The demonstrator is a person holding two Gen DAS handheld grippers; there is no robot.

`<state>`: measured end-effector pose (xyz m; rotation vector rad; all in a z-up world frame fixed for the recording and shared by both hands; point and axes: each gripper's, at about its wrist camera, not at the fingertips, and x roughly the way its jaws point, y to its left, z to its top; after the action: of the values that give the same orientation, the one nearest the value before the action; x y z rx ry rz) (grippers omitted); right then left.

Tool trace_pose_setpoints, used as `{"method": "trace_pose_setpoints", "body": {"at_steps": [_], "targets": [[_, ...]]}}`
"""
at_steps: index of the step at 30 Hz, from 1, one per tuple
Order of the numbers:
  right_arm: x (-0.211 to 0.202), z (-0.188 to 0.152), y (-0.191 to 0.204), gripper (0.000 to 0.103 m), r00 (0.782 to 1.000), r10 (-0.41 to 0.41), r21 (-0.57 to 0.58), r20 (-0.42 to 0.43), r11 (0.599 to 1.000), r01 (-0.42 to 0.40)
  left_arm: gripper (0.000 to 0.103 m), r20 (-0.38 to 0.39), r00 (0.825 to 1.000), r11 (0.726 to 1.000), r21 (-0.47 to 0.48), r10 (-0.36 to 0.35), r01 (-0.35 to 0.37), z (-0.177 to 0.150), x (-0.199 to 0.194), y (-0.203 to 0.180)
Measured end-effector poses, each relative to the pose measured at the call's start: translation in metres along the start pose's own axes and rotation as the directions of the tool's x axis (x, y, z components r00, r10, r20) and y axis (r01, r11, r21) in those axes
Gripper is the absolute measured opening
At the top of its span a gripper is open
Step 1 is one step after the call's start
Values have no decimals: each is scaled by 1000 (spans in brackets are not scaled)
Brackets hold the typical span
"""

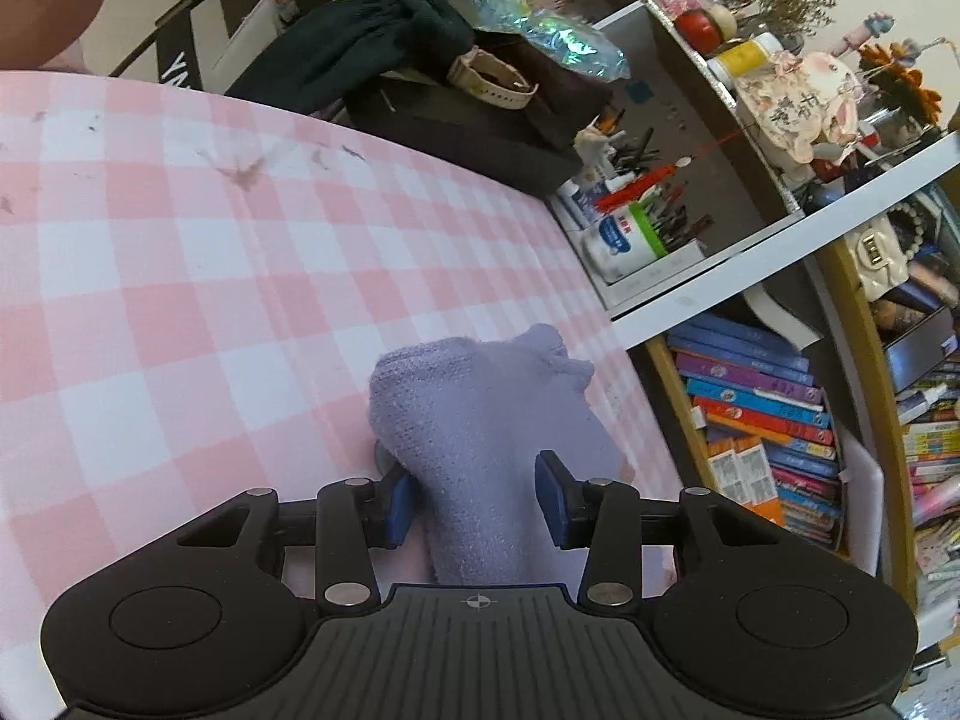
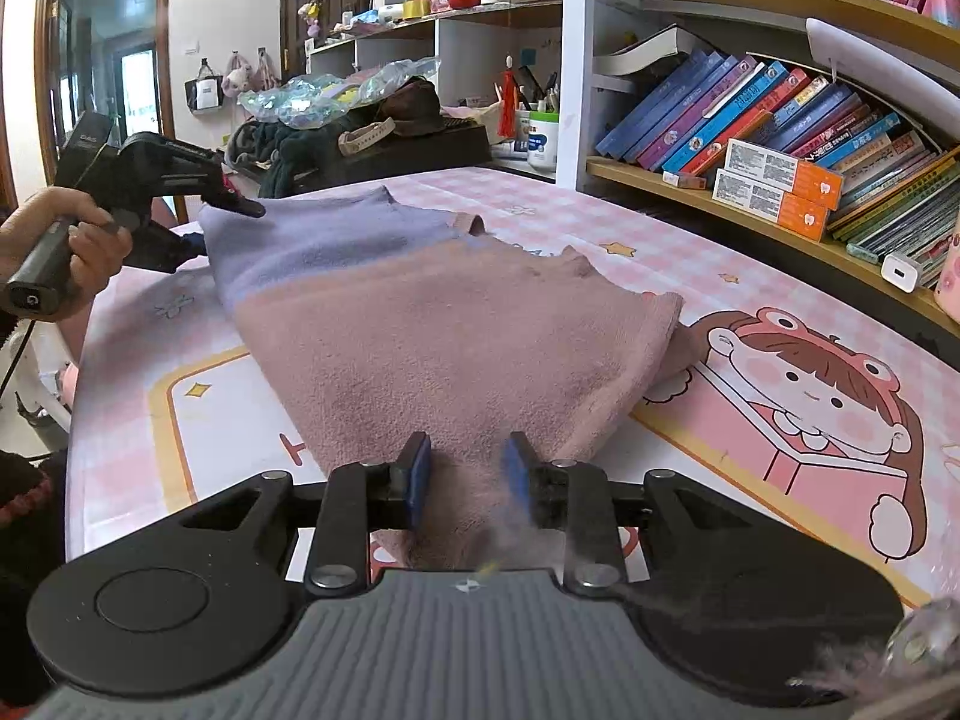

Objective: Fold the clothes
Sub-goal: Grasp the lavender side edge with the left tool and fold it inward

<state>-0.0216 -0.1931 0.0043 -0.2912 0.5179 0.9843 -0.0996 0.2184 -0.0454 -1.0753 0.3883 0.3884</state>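
In the left wrist view, the left gripper [image 1: 474, 498] sits low over the pink-and-white checked surface [image 1: 180, 300], near its right edge. A lavender stretch of fleecy cloth [image 1: 480, 420] runs between its blue pads [image 1: 399, 507]. The left pad touches the cloth, while the right pad looks to stand just off it. So the jaws are at a middling width, and I cannot tell whether they truly pinch the cloth or only bracket it. Far beyond the surface lie a heap of dark clothes [image 1: 360, 48] and a crowded bookshelf [image 1: 780, 432].

In the right wrist view, the whole garment shows: a soft fleecy piece, dusty pink near the camera and lavender at its far end [image 2: 432, 312]. It lies on the surface, which here carries a cartoon girl print [image 2: 810, 396]. The right gripper [image 2: 465, 480] has its jaws drawn narrow onto the near pink edge, which bunches between the pads, so it appears to be holding it. At the far left the left gripper [image 2: 234, 204], held in a hand [image 2: 66, 246], meets the lavender end.

Judging by the lie of the cloth, the garment seems doubled at least once, with uneven edges along its right side. The fold looks part done: squaring the edges and a last fold likely remain.
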Motion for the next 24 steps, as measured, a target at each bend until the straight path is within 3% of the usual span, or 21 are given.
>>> {"method": "trace_pose_setpoints", "body": {"at_steps": [1, 5, 10, 16, 20, 24], "targets": [[0, 0, 0, 27, 1000, -1, 1, 0, 1000, 1, 36, 4, 1000, 1000, 5, -6, 6, 0, 1, 0], [5, 3, 1, 29, 1000, -7, 17, 3, 1000, 7, 12, -12, 1000, 999, 32, -16, 17, 2, 6, 4], [24, 18, 6, 29, 1000, 4, 33, -12, 999, -4, 10, 31, 997, 996, 55, -77, 76, 23, -10, 13], [59, 46, 34, 30, 997, 58, -32, -40, 998, -60, 10, 61, 995, 993, 100, -74, 68, 60, -18, 31], [75, 62, 30, 28, 997, 71, 40, -29, 997, -70, 10, 53, 996, 992, 108, -73, 67, 81, -17, 46], [83, 71, 20, 26, 998, 67, 53, -8, 996, -66, 10, 42, 997, 986, 156, -60, 53, 79, -14, 47]]}}
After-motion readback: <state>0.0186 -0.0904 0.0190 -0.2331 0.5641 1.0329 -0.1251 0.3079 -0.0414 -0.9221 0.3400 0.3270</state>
